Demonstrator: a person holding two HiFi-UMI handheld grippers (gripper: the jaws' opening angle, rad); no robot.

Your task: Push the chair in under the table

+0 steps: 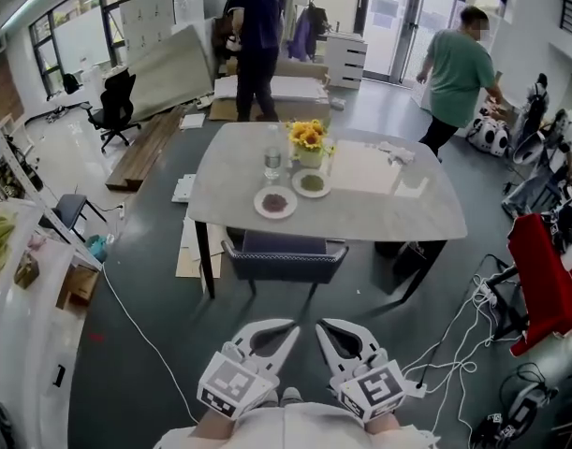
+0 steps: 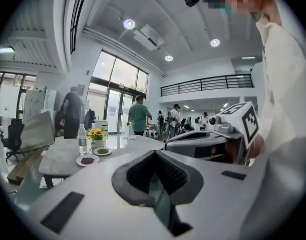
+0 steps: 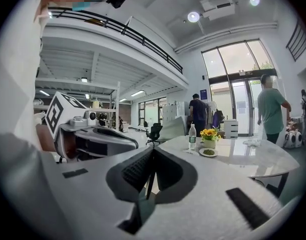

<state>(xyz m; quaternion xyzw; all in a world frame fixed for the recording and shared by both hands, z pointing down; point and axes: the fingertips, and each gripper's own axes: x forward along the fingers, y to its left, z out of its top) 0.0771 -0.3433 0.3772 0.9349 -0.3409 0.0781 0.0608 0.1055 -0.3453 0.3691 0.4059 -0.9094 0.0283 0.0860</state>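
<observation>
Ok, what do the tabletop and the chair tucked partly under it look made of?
Tabletop: pale grey slab, stone or a stone-look surface, with a smooth, semi-gloss finish that shows bright reflections. Chair: dark blue-grey upholstery, fabric or leatherette, matte with no shine; which of the two can't be told from here.

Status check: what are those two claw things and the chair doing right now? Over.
Both shut and empty: left gripper, right gripper, short of the chair. Its seat partly under the table. Nothing seen between.
</observation>
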